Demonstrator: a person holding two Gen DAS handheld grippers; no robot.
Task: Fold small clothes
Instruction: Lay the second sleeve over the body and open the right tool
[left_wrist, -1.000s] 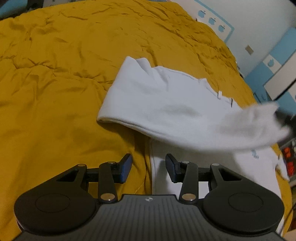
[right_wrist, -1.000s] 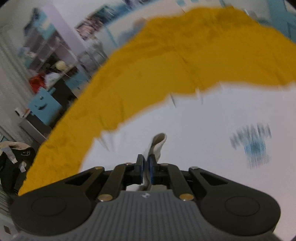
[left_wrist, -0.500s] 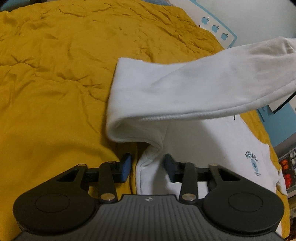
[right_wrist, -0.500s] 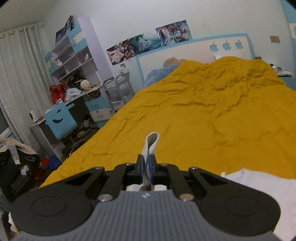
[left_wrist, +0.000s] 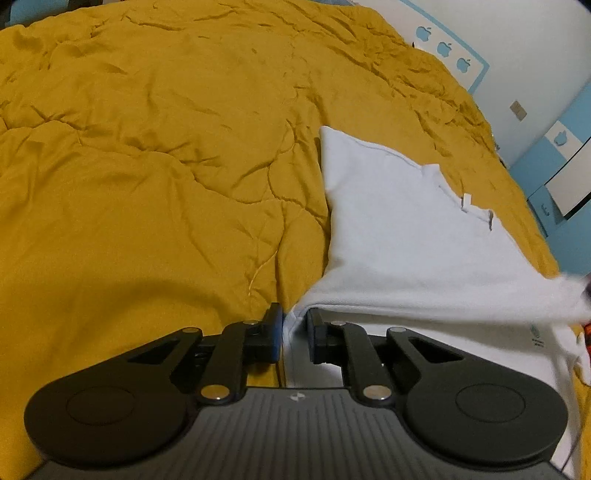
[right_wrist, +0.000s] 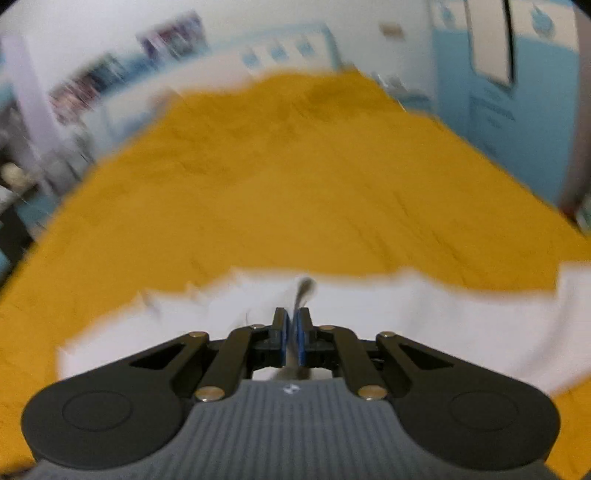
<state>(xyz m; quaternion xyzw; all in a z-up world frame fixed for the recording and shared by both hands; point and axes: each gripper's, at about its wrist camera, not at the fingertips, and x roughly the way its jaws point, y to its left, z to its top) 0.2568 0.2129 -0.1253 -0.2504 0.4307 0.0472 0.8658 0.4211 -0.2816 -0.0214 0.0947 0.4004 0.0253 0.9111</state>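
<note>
A white sweatshirt (left_wrist: 399, 236) lies on the mustard-yellow bedspread (left_wrist: 147, 166), its upper part folded over the body. My left gripper (left_wrist: 294, 325) is open, with the garment's left edge lying between its fingers. My right gripper (right_wrist: 292, 325) is shut on the white sleeve cuff (right_wrist: 304, 290) and holds it just above the sweatshirt (right_wrist: 424, 325). The right wrist view is motion-blurred. In the left wrist view the sleeve end at the right edge is blurred (left_wrist: 569, 295).
The bedspread (right_wrist: 295, 184) fills most of both views. A white and blue headboard (left_wrist: 450, 55) and blue cabinets (left_wrist: 561, 155) stand past the bed's far side. Shelves and posters (right_wrist: 110, 81) show blurred at the back left of the right wrist view.
My right gripper swung the sleeve from high above the bed down across the sweatshirt. My left gripper has narrowed around the garment's edge and shifted right.
</note>
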